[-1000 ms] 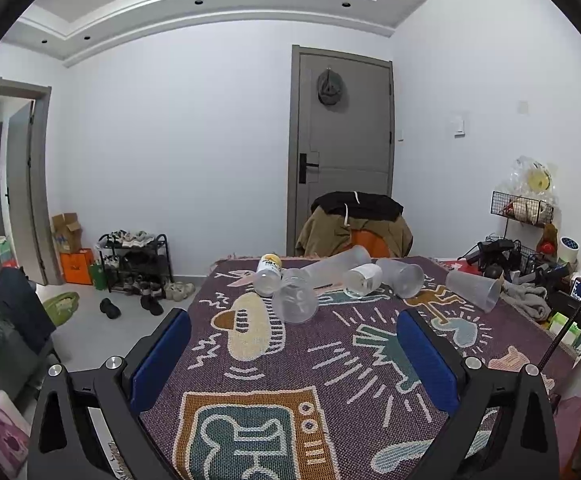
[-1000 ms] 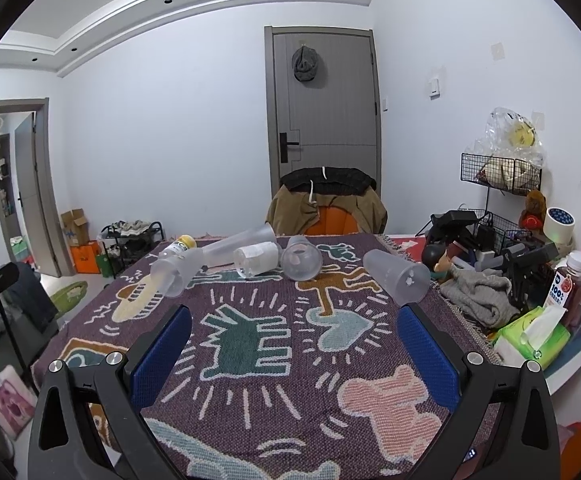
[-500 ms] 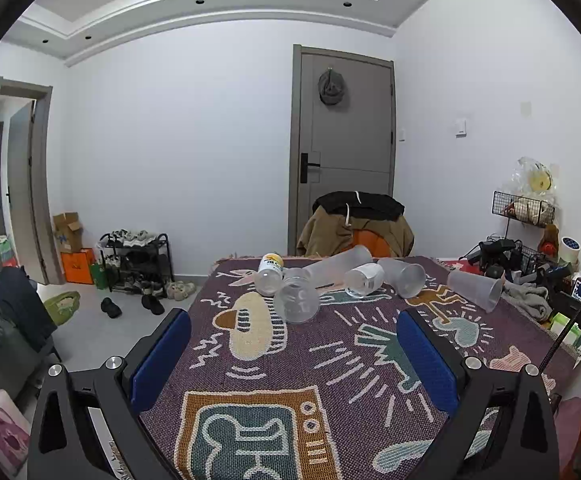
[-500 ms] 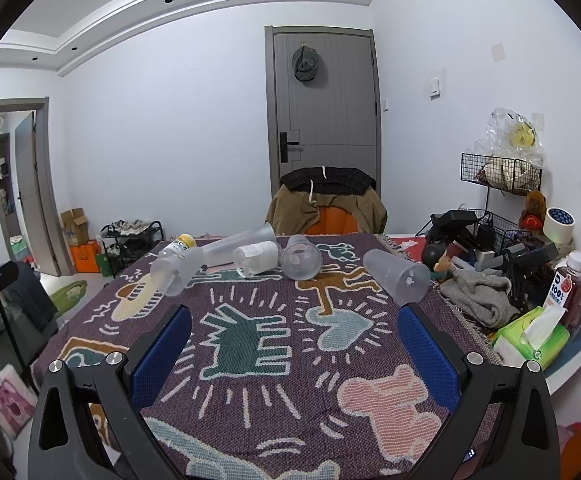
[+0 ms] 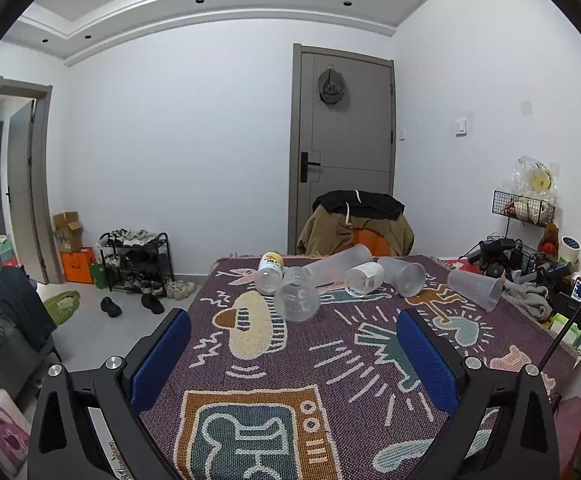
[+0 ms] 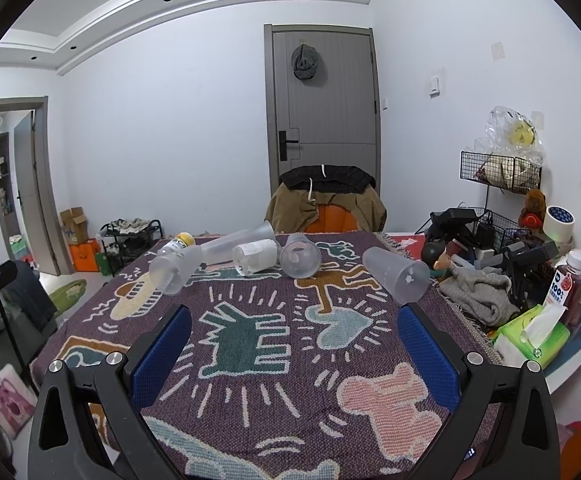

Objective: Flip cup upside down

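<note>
Cup (image 6: pixel 396 280) on its side, rim facing away, unseen

Table under a patterned woven cloth (image 6: pixel 250 344), frosted cups (image 6: pixel 396 275) and a bottle (image 5: pixel 269 272) lying toppled.

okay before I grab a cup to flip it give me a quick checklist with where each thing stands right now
1. Left tool open and empty: ok.
2. Right tool open and empty: ok.
3. A cup within easy reach: not ok; all lie toward the far end of the table.
4. Nearest cup to the right tool free of the others: ok, it lies alone on its side.
5. Left cups free: not ok; cup touches the bottle.
6. Cups empty: cannot tell.
</note>
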`<state>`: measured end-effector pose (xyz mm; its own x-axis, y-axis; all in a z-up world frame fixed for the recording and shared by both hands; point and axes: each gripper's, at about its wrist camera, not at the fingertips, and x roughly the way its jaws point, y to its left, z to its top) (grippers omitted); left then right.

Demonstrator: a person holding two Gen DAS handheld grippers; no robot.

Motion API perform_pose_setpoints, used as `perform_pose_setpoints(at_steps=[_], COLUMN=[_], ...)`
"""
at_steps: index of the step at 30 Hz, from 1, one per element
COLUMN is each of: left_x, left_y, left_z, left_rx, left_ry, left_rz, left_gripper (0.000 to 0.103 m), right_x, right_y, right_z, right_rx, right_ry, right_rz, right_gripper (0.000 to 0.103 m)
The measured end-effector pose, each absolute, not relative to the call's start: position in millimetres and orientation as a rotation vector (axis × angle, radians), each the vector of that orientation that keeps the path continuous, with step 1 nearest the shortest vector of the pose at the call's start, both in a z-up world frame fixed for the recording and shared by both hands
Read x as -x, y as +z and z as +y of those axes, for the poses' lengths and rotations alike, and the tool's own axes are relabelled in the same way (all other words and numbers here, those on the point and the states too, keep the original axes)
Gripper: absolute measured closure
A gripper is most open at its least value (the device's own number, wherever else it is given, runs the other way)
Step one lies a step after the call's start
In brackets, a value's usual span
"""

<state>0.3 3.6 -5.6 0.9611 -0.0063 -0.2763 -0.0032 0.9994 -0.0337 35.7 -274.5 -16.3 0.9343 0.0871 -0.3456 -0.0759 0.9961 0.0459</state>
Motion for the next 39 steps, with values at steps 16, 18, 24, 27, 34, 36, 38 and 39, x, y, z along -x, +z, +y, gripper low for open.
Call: perform_pose_setpoints(at_steps=[16, 18, 24, 27, 34, 36, 38, 39], left_x=[-1, -1, -9, -23, -65, -78, -91, -95], left_y=[-8, -9, -9, -2, 14, 19, 25, 26], left_z=[3, 2, 1, 3, 1, -3, -7, -9], left_rx=[0.036, 0.037, 0.030, 0.040, 0.027, 0.016, 0.007, 0.001], left_ry=[-0.002, -0.006, -0.022, -0.041, -0.099, -0.115, -0.133, -0.141], left_rz=[0.285, 0.293, 0.306, 0.314, 0.346, 0.357, 0.375, 0.378], left_gripper=[0.000, 0.000, 0.000, 0.000, 0.000, 0.000, 0.000, 0.000], right_x=[-37, -39, -53, -66, -101, -112, -124, -130], right_y=[-20, -21, -21, -20, -15, -12, -9, -6], right_z=[-277, -277, -278, -281, -297, -302, -305, -307], right_rx=[-0.041, -0.048, -0.047, -0.050, -0.091, -0.095, -0.099, -0.102], right_ry=[0.087, 0.095, 0.101, 0.101, 0.091, 0.088, 0.093, 0.097], right_rz=[0.365, 0.371, 0.402, 0.412, 0.449, 0.460, 0.475, 0.483], right_gripper=[0.000, 0.000, 0.000, 0.000, 0.000, 0.000, 0.000, 0.000])
